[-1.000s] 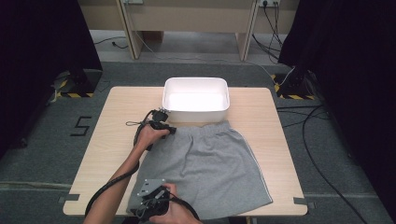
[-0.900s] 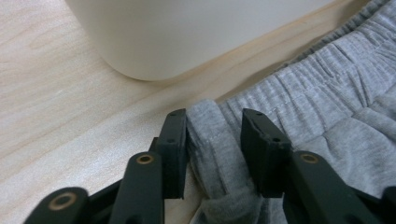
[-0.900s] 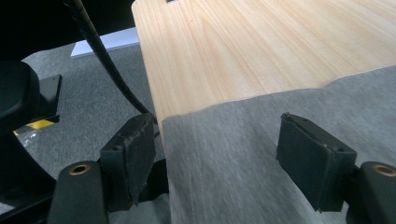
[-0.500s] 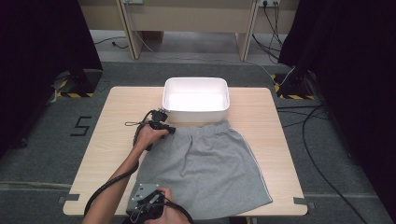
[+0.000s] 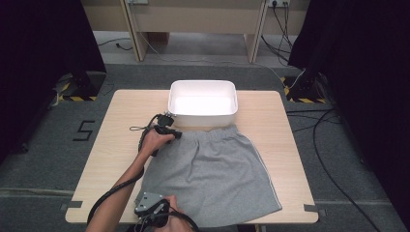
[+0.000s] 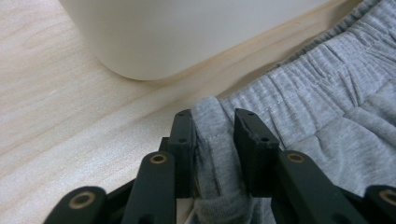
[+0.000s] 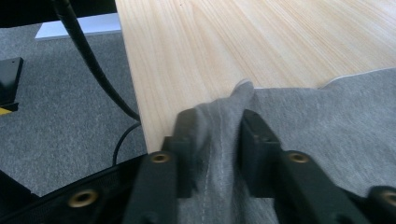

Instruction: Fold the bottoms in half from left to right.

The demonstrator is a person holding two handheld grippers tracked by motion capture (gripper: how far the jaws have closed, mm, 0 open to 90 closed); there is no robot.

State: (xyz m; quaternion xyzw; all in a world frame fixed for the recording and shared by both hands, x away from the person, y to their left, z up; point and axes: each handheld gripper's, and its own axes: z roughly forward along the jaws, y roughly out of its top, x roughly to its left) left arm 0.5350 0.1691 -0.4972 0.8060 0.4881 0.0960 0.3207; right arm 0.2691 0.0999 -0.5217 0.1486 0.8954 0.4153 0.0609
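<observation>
So I've got a pair of grey shorts spread flat across the near-right half of the tabletop, waistband end pointing away from me toward the white plastic tub at the far edge. The waistband is gathered and ribbed with visible stitching lines, and it sits just beside the tub's near wall without quite touching it, from what I can tell. There's a thin pale stripe running down the right side seam. Fabric looks like soft heathered jersey, mostly smooth with a few light creases.

My left gripper is clamped on the waistband's left corner; in the left gripper view the elastic edge is bunched up between the jaws. My right gripper has the near-left hem corner pinched, right at the tabletop's near edge, and the right gripper view shows a fold of the cloth squeezed tight between both jaws, with grey carpet floor below. Both are narrow, full of fabric.
</observation>
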